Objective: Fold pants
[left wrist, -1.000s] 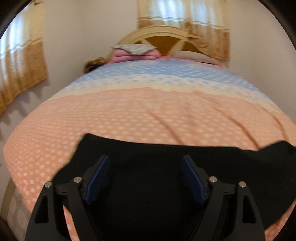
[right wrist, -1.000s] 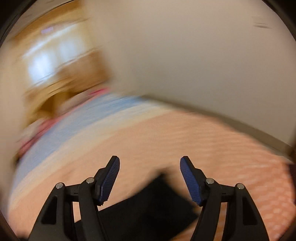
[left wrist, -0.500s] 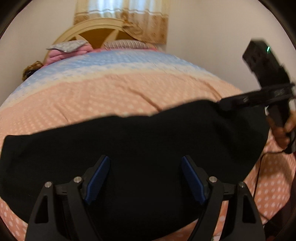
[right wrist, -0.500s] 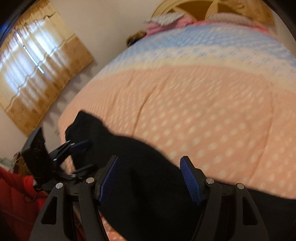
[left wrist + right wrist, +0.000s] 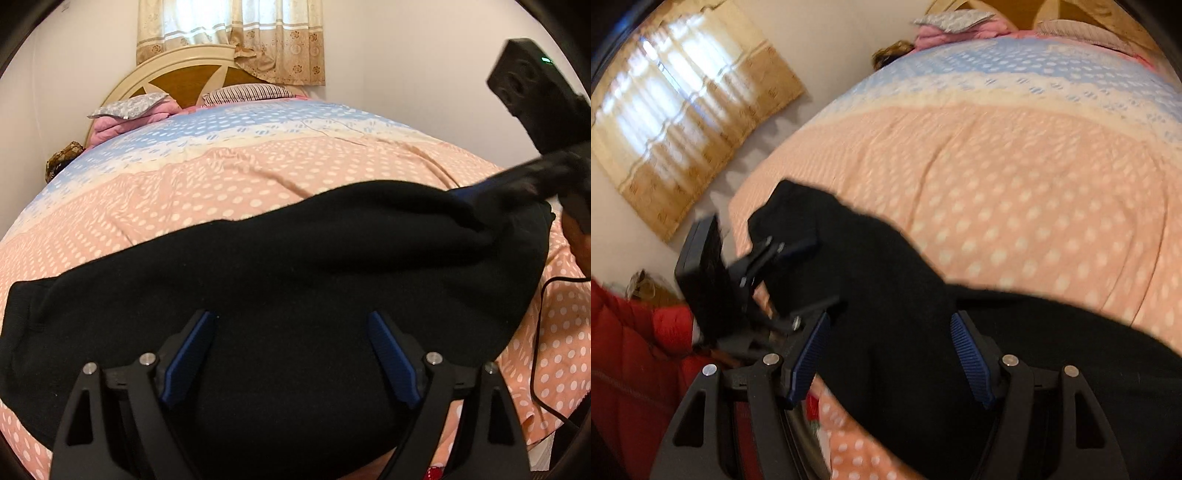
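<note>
I have the black fleece pants spread along the near edge of the peach polka-dot bed. My left gripper hovers over them, jaws apart; my right gripper likewise, jaws apart, nothing clamped. I judge folding hasn't started; next, each must pinch an end.

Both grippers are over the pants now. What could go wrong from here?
The pants lie near the bed's front edge, so a pull toward you may slide them off. The cable trails beside the right gripper and could snag. The left gripper is open over thick cloth and may pinch only one layer.
</note>
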A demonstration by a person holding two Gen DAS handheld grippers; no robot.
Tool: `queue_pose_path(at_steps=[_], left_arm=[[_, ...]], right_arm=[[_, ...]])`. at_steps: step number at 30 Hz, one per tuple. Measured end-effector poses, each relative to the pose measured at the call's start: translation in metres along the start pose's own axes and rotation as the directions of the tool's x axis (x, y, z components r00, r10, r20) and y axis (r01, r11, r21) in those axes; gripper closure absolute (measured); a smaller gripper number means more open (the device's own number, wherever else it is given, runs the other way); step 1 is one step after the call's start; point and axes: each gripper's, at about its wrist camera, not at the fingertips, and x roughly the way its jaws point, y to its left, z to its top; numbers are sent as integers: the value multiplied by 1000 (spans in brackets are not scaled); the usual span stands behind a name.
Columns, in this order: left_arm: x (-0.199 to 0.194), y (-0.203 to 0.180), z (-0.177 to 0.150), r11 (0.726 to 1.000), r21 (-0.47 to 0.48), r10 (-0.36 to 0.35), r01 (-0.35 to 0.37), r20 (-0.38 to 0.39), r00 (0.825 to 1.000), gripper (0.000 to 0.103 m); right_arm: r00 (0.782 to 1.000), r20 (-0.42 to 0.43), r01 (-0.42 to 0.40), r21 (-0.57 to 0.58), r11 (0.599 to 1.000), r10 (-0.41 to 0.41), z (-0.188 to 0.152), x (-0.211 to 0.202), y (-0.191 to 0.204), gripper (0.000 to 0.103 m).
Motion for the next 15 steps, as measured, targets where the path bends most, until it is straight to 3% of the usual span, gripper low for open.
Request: queue_pose_path(at_steps=[2,6,9,11,13,15], left_arm=[[0,0,0,1000,1,-2,2,0,1000,14],[1,0,-1,1000,4,-3,3,3,1000,14],[1,0,-1,1000,0,-3,3,5,1000,13],[1,-1,-2,1000,-1,-1,1,7,1000,13],[1,-1,-1,1000,0,-1,1,5,1000,13],[2,-2,-2,1000,2,-1,1,3,1000,13]], right_arm=[[999,-6,37,47,998,-36,7,7,-9,34],[999,-45,14,75,997,-11,-4,15,-9,34],[988,-66,-132,77,988,137,-8,20,6,33],[982,-69,-167,78,983,173,-5,29,12,33],[977,-50,-198,135,971,206,1,42,6,33],[956,-2,-285,227,931,293,7,58,-7,32]])
